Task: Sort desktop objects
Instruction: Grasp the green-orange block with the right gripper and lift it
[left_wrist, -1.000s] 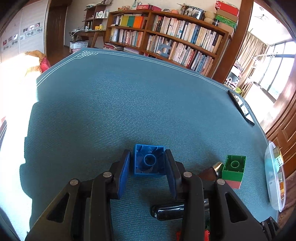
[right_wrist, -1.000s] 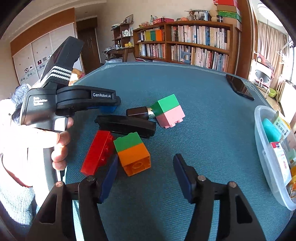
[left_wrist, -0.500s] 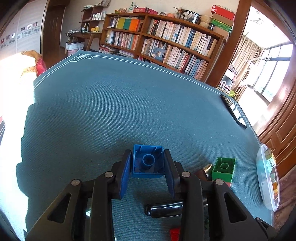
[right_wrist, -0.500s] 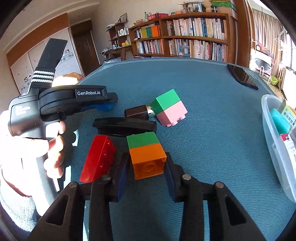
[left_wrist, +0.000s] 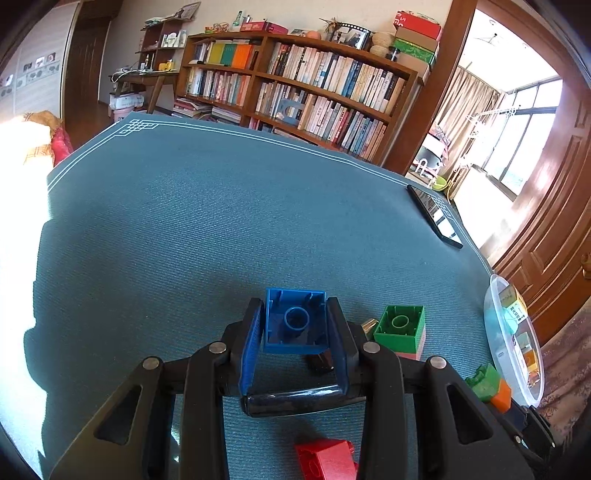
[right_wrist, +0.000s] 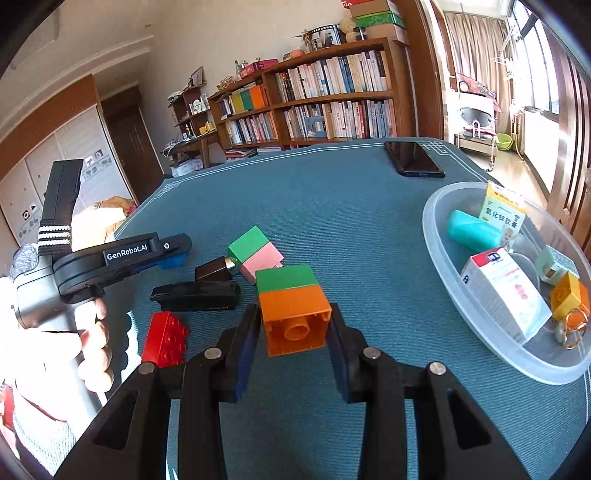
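My left gripper (left_wrist: 295, 328) is shut on a blue brick (left_wrist: 295, 320) and holds it above the teal table mat, hollow underside toward the camera. My right gripper (right_wrist: 293, 325) is shut on a green-and-orange brick stack (right_wrist: 293, 308), lifted off the mat. That stack also shows in the left wrist view (left_wrist: 489, 386). A green-and-pink brick stack (right_wrist: 255, 251) (left_wrist: 400, 330), a red brick (right_wrist: 166, 338) (left_wrist: 327, 459), a black stapler (right_wrist: 195, 295) (left_wrist: 295, 400) and a small dark bottle (right_wrist: 214, 268) lie on the mat.
A clear plastic bowl (right_wrist: 443, 273) (left_wrist: 496, 354) at the right holds boxes, a teal tube and a yellow brick. A black phone (right_wrist: 413, 158) (left_wrist: 436, 216) lies at the far right edge. Bookshelves stand beyond the table.
My right gripper closed on the green-and-orange stack and lifted it toward the right. My left gripper rose a little with the blue brick.
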